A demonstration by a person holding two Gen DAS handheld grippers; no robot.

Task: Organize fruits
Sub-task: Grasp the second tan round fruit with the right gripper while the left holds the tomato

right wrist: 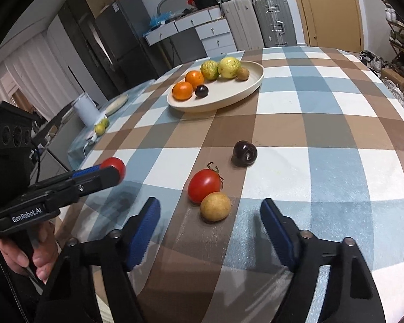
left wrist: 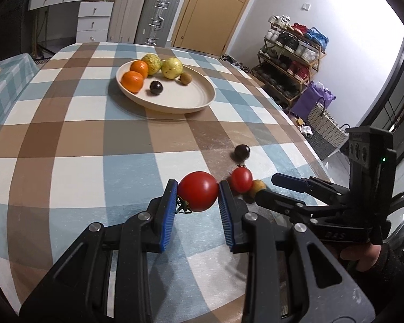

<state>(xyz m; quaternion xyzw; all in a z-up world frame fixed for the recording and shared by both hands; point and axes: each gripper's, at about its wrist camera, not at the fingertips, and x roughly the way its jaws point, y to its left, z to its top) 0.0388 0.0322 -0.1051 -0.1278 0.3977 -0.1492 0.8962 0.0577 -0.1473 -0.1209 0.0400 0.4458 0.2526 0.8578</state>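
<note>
My left gripper [left wrist: 198,185] is shut on a round red tomato [left wrist: 198,191] and holds it above the checked tablecloth; in the right wrist view that gripper [right wrist: 115,171] and its tomato [right wrist: 113,163] sit at the left. My right gripper [right wrist: 210,203] is open, its blue pads on either side of a small yellow-brown fruit [right wrist: 215,206] without touching it. A second red tomato [right wrist: 204,185] rests against that fruit, and a dark plum [right wrist: 245,153] lies just beyond. Farther back, a beige plate [left wrist: 175,103] holds two oranges, two yellow-green fruits, a kiwi and a dark plum.
The table's right edge [left wrist: 296,123] drops off toward a shoe rack [left wrist: 288,62] and a woven basket [left wrist: 326,126]. A lower side table at the left carries a white container [right wrist: 85,109] and small green fruits [right wrist: 101,127]. Suitcases and a door stand behind.
</note>
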